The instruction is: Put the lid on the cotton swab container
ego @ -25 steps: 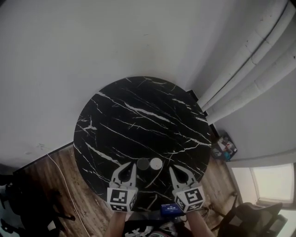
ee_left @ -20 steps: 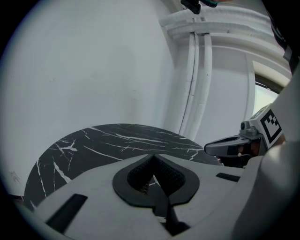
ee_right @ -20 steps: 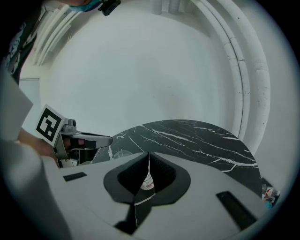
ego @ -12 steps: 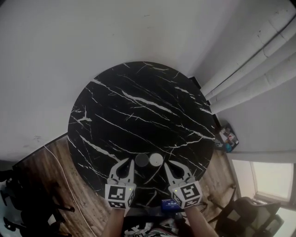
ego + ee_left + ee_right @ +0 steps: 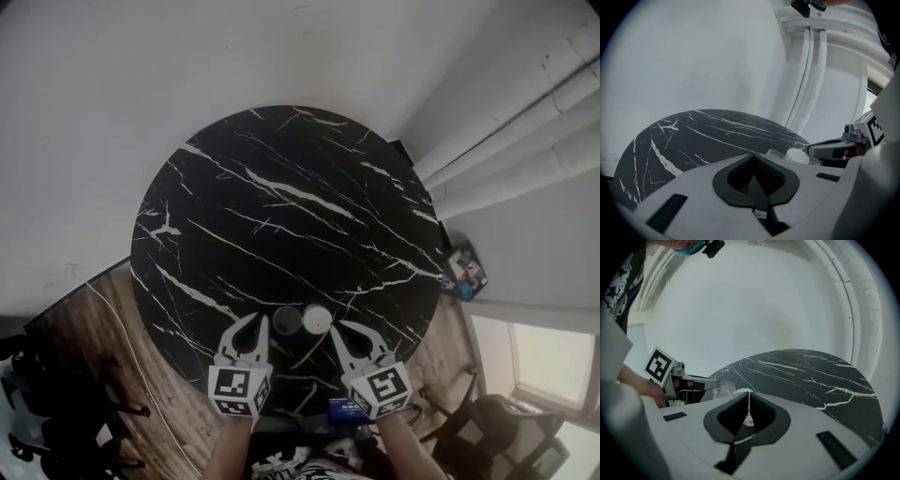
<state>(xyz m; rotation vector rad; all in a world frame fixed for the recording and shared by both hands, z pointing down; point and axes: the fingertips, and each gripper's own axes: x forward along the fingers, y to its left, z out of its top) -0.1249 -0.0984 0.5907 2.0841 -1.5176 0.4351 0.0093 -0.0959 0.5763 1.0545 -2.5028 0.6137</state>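
Hugging the table (image 5: 281, 206) edge: container (image 5: 317, 320), lid (image 5: 287, 321)

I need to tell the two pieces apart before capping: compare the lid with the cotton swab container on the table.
The lid looks see-through and dark against the marble table; the cotton swab container shows a white top. The lid lies to the left, nearer the left gripper; the cotton swab container lies to the right, nearer the right gripper. Both are round, sit side by side near the table's front edge, and neither is held.
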